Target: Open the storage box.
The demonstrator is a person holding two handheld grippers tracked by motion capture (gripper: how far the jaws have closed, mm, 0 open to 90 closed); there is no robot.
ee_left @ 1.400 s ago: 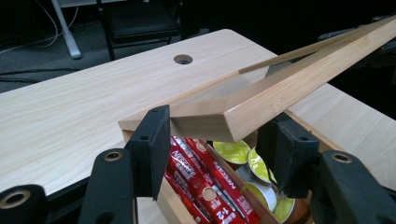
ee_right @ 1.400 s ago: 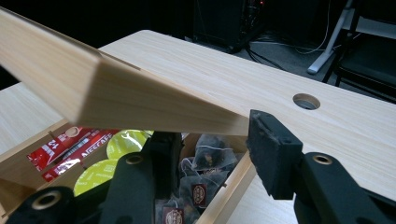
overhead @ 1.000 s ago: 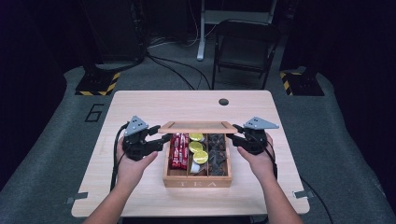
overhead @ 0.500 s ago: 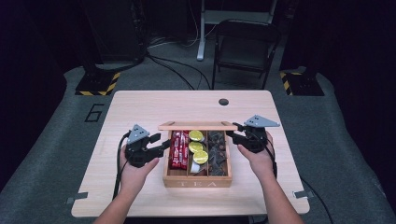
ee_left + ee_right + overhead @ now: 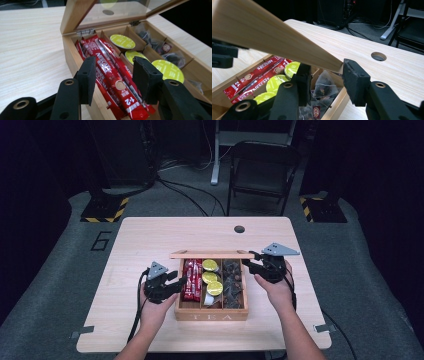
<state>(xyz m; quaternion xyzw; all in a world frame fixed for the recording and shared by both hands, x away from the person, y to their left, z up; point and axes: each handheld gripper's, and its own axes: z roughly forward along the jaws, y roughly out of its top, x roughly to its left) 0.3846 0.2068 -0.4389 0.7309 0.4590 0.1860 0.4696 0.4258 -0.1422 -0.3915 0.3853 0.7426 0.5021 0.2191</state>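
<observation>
High view, lower centre: the tea box (image 5: 211, 315) sits on the tabletop (image 5: 150, 240); the right tool (image 5: 255, 266) grips its raised lid (image 5: 211, 254), while the left tool (image 5: 181, 281), jaws apart and just closing, straddles the red sachets (image 5: 192, 280)

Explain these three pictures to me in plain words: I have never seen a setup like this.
A person sits at a wooden table with a hand-held two-jaw tool in each hand. One picture looks down from above; the other two come from cameras riding on each tool.

On the table stands a wooden tea box. It holds red Nescafe sticks, yellow-green capsules and tea bags.

The right tool is shut on the raised lid, holding it open. The left tool hangs over the sticks; its jaws have just been closing with sticks between them, not yet pinched.
</observation>
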